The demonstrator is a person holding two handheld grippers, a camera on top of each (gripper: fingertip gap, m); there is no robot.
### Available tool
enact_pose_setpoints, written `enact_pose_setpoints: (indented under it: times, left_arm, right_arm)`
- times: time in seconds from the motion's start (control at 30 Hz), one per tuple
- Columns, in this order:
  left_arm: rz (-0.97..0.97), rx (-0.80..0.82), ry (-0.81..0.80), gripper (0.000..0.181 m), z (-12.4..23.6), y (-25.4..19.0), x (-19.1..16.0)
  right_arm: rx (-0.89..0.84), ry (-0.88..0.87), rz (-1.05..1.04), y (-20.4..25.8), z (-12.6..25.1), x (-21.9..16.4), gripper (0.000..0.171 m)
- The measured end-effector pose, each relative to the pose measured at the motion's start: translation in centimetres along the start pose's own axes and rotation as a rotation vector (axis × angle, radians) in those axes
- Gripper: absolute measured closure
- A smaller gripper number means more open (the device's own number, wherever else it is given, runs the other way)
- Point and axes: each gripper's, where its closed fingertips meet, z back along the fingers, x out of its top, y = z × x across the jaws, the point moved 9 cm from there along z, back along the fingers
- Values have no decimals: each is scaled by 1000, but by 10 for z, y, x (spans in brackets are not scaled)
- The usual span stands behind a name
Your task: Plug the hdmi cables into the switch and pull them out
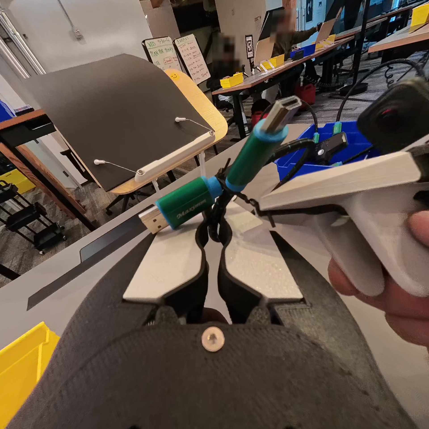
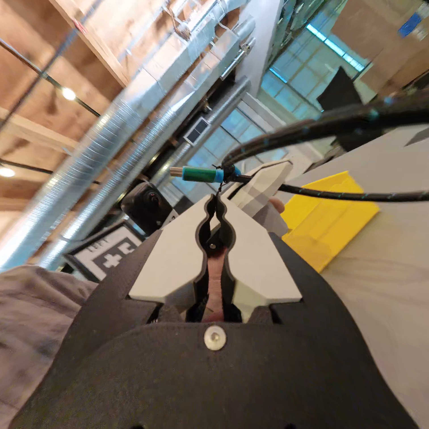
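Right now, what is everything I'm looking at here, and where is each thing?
HDMI plugs: two, green with blue collars, bundled together above the grey table.
Black cable: looped, leading off the plugs.
Black tie: thin, around the bundle.
Blue bin: one, far side of the table, holding a black switch.
Yellow bin: one, near left corner.
Black board: tilted stand beyond the table.
Whiteboards: two, background.
Left hand-held gripper: shut on the cable bundle.
Right hand-held gripper: shut on the tie.

left gripper [image 1: 213,234] closed, right gripper [image 2: 214,200] apparently closed, raised and tilted upward
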Motion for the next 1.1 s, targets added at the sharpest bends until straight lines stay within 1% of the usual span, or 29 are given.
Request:
enact_pose_setpoints:
  times: [0.07,0.13,0.2,0.27,0.3,0.37,0.4,0.47,0.57,0.67,0.83,1.1]
  left_arm:
    - [5,-2,7,178,-1,0,-1]
    - [-37,17,19,178,-2,0,-3]
    - [-15,8,29,179,-3,1,-3]
    - [0,12,38,180,-3,6,-3]
    - [-4,14,40,180,-3,7,-3]
    - [-3,8,51,180,-3,6,-3]
    - [-8,6,57,180,-4,4,-4]
    - [-20,3,66,180,-4,1,-5]
    - [-21,2,72,180,-5,0,-5]
    - [-36,9,75,180,-5,0,-5]
    - [-63,11,85,180,-6,-3,-5]
    - [-85,19,93,180,-7,-4,-6]
  right_arm:
    - [29,13,-44,-5,0,0,171]
    - [-4,35,30,-9,3,4,171]
    - [-77,67,211,-6,6,10,171]
    - [-181,114,471,-1,7,15,165]
    - [-221,124,586,3,8,17,166]
    - [-296,160,788,9,7,19,162]
    - [-318,187,869,11,6,17,162]
    - [-341,241,985,14,3,12,167]
    - [-388,263,1132,18,1,7,168]
    - [-411,266,1234,23,-1,4,171]
    - [-446,286,1303,24,-2,2,171]
    - [-518,316,1471,24,-3,-2,168]
